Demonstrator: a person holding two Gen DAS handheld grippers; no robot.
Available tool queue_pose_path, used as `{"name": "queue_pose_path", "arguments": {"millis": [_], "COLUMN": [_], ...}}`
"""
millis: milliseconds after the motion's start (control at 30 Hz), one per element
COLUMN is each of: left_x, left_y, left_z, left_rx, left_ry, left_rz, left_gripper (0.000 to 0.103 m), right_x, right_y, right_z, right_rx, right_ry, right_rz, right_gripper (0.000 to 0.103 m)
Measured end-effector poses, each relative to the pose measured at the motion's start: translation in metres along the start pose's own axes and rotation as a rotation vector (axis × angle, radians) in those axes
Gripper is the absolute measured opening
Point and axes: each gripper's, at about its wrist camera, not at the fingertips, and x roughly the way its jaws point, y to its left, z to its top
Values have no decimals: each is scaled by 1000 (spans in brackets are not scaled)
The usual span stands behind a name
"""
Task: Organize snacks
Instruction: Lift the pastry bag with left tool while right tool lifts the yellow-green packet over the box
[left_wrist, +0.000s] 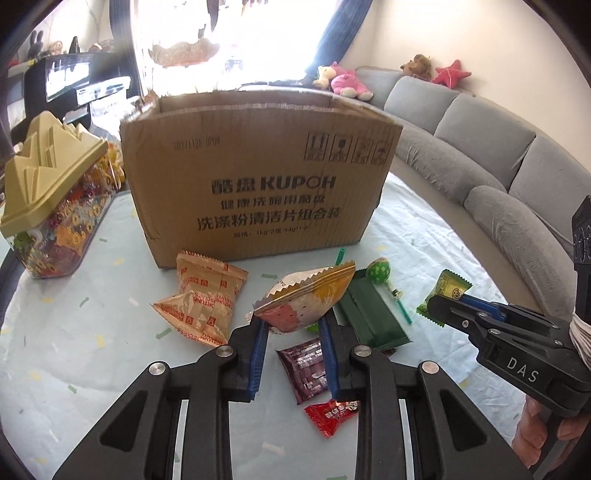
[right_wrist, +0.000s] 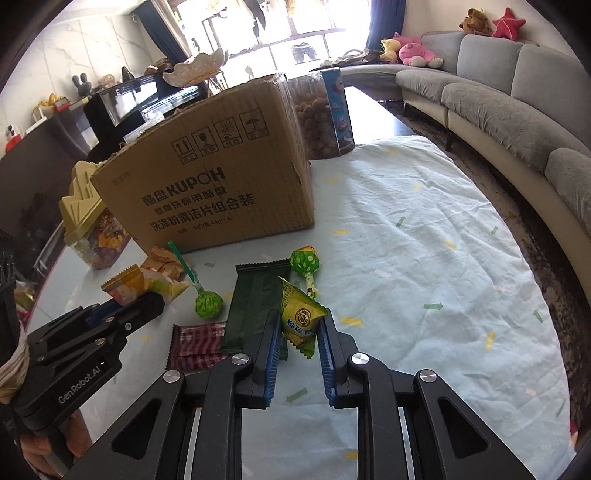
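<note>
**Both grippers hold a snack in front of the carton**

In the left wrist view, the left gripper (left_wrist: 291, 325) sits at the lower centre of the frame, and its blue-padded fingers (left_wrist: 258, 347) are closed part way on a puffy snack pouch with pink, white and orange panels (left_wrist: 306, 299). The pouch is lifted above the pale blue tablecloth (left_wrist: 92, 332).

In the right wrist view, the right gripper (right_wrist: 300, 332) is also at the lower centre; its jaws are narrowed onto a small yellow-green candy packet (right_wrist: 301, 319), which stands tilted between the pads.

The open brown cardboard carton with black print (left_wrist: 258, 170) fills the upper middle of both views. Below it on the cloth lie two orange biscuit packets (left_wrist: 201, 295), a dark green flat wrapper (right_wrist: 255, 306), two green lollipops (right_wrist: 304, 260), a maroon striped packet (right_wrist: 197, 345) and a small red sachet (left_wrist: 330, 413). A clear jar with a beige crown-shaped lid (left_wrist: 48, 184) stands at the left edge.
</note>
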Motion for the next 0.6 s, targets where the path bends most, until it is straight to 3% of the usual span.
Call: {"name": "queue_pose_path", "arguments": {"millis": [600], "left_x": [-78], "left_y": [8], "left_z": [47], "left_rx": [-1], "left_ry": [-220], "left_rz": [-1], "left_gripper": [27], "right_x": [-57], "right_y": [48], "right_z": [47], "right_rx": [-93], "right_ry": [-168], "right_rz": [114], "right_gripper": [21]}}
